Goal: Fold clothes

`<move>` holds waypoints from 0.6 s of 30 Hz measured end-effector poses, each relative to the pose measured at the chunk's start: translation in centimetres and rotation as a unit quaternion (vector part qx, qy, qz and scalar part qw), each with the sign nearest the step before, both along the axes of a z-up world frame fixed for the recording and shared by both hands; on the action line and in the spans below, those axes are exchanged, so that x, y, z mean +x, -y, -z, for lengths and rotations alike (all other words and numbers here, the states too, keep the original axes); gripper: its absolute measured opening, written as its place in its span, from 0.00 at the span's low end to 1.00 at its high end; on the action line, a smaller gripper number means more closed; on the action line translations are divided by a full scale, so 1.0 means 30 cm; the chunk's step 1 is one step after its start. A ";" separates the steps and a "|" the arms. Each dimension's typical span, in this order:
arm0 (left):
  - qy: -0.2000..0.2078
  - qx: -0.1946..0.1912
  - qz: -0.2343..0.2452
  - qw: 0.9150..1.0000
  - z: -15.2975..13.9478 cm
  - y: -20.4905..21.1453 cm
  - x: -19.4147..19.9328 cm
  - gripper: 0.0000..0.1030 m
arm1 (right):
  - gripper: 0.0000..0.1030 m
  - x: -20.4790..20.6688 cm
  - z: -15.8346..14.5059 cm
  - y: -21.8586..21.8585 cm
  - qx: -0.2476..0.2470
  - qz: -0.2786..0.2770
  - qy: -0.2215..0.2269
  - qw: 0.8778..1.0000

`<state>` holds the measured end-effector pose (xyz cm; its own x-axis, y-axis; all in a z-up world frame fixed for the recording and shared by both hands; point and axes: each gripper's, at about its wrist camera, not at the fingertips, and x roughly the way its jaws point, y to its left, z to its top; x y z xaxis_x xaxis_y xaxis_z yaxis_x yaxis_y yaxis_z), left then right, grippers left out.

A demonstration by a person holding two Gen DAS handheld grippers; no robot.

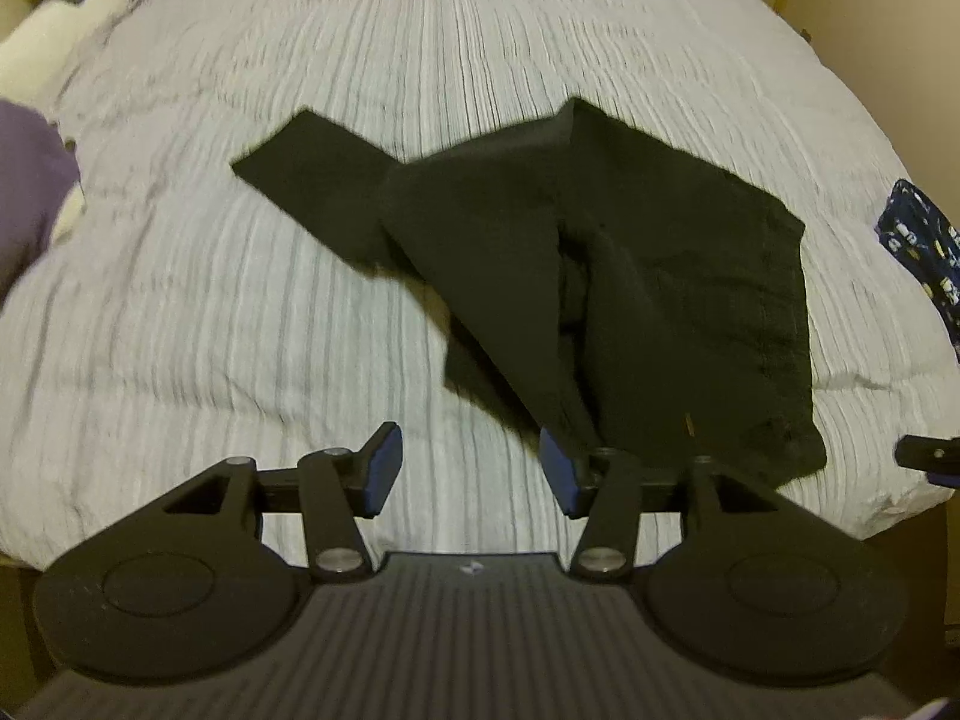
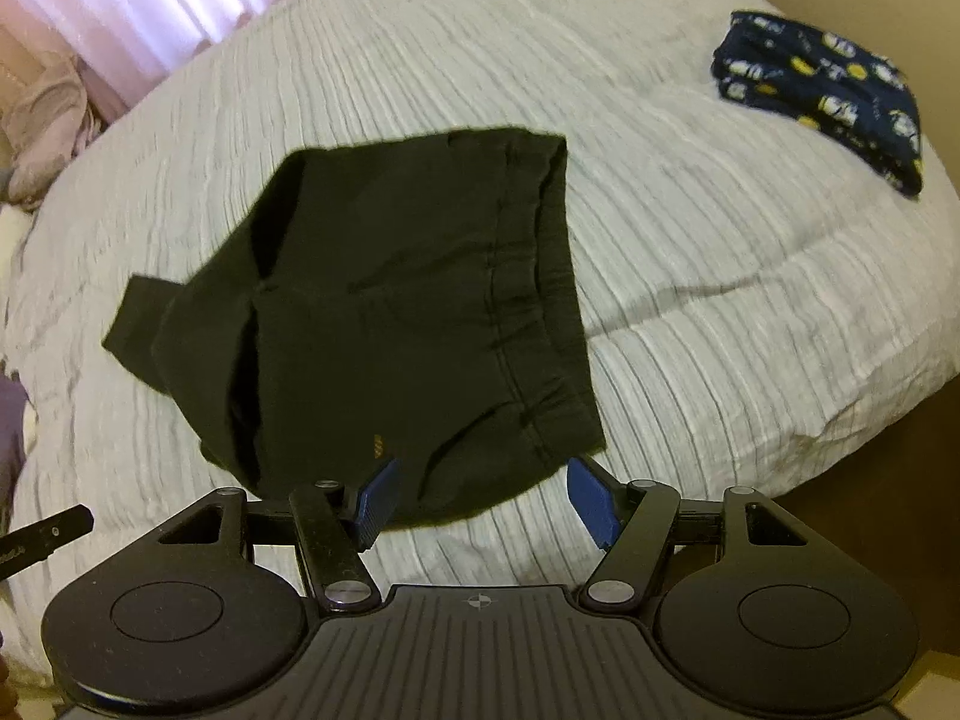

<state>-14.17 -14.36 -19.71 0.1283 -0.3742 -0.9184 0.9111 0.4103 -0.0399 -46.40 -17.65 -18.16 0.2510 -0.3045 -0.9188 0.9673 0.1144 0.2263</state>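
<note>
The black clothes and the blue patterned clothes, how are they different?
The black garment is plain; the blue patterned garment has yellow and white prints. The black one lies spread and rumpled mid-bed by the open grippers; the blue one sits folded near the bed's edge. Both rest on the pale striped bedspread.

One black garment (image 2: 384,312) ahead of two tools (image 1: 468,468) (image 2: 480,498), one folded patterned navy garment (image 2: 828,96) far to their right, on one bed (image 2: 690,276)
</note>
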 end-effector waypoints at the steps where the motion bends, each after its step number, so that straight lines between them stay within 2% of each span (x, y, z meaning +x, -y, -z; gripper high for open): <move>1: -0.004 0.003 0.000 1.000 0.022 0.002 -0.005 0.46 | 0.64 -0.003 0.020 -0.001 0.005 -0.003 0.002 1.000; 4: -0.017 0.013 0.001 1.000 0.087 0.007 -0.020 0.46 | 0.64 -0.023 0.098 -0.001 0.029 0.002 0.016 0.999; 8: -0.036 0.019 0.000 0.999 0.174 0.031 -0.023 0.46 | 0.64 -0.065 0.213 -0.011 0.062 0.034 0.037 0.997; 15: -0.075 -0.002 0.007 0.997 0.326 0.134 0.006 0.46 | 0.64 -0.133 0.377 -0.007 0.082 0.117 0.058 0.988; 18: -0.100 0.000 -0.002 0.995 0.395 0.183 0.032 0.46 | 0.64 -0.149 0.428 -0.016 0.086 0.148 0.061 0.983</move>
<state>-13.22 -19.85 -31.57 -0.0552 -0.3747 -0.9255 0.8836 0.4133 -0.2200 -50.88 -17.16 -30.99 0.2856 -0.2238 -0.9318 0.9173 -0.2175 0.3334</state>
